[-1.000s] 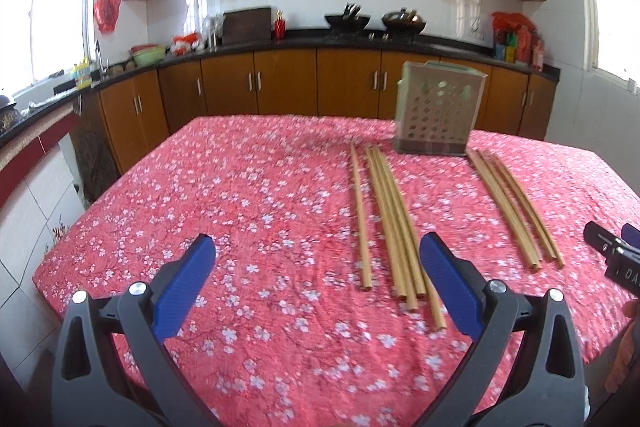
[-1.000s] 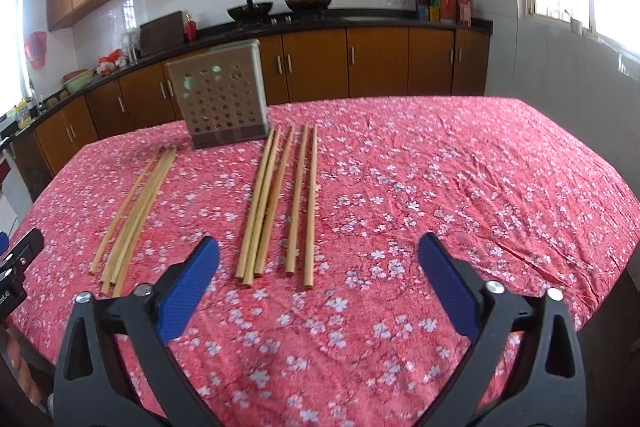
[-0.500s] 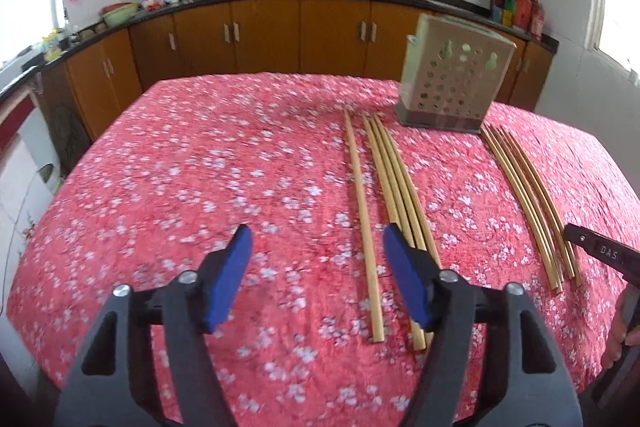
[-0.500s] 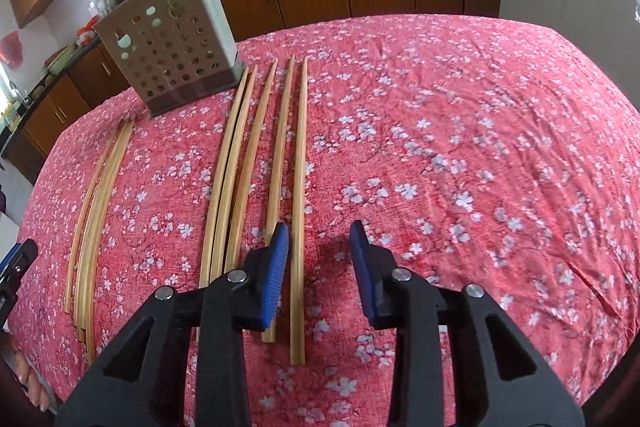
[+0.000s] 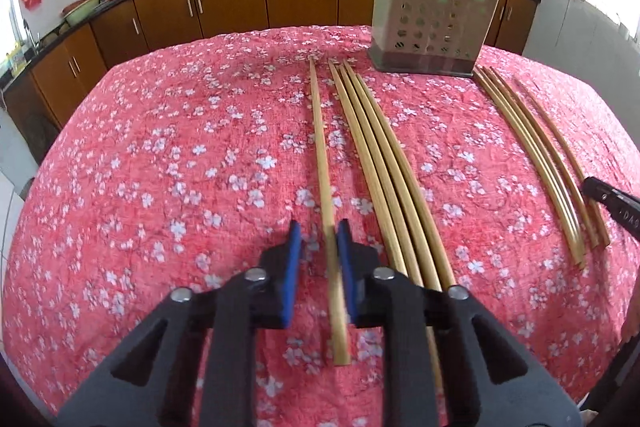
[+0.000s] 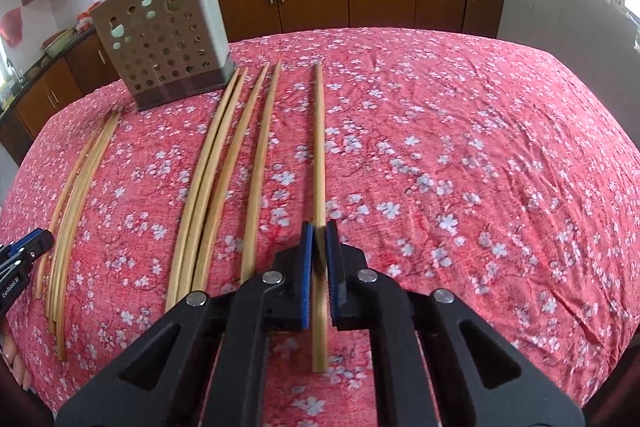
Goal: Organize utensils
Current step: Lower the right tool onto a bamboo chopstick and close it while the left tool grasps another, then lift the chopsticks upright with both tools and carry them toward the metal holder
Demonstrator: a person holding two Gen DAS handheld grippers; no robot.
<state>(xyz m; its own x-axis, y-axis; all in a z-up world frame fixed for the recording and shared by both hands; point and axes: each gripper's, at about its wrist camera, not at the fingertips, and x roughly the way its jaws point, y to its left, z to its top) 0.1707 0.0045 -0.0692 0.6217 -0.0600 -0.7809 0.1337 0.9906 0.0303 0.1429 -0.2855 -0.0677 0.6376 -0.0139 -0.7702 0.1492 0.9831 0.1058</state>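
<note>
Plainly, only the left wrist view shows how the left gripper stands. Its blue-padded jaws have just been closing and sit almost together astride a single pale bamboo chopstick. A sliver of cloth shows between the stick and the 9 o'clock pad, so it is not pinched.

Only the right wrist view shows the right gripper, its jaws just closed and clamped tight on the end chopstick of its row. Both sticks lie on the red blossom-print tablecloth, running toward 12 o'clock.

That row counts five: the gripped stick plus four loose chopsticks toward 9 o'clock. In the left view a tight bundle of chopsticks lies at 3 o'clock of the lone stick. It holds at least three, though the exact number cannot be told.

One perforated beige rectangular utensil holder stands upright at 1 o'clock there and at 11 o'clock in the right view.
</note>
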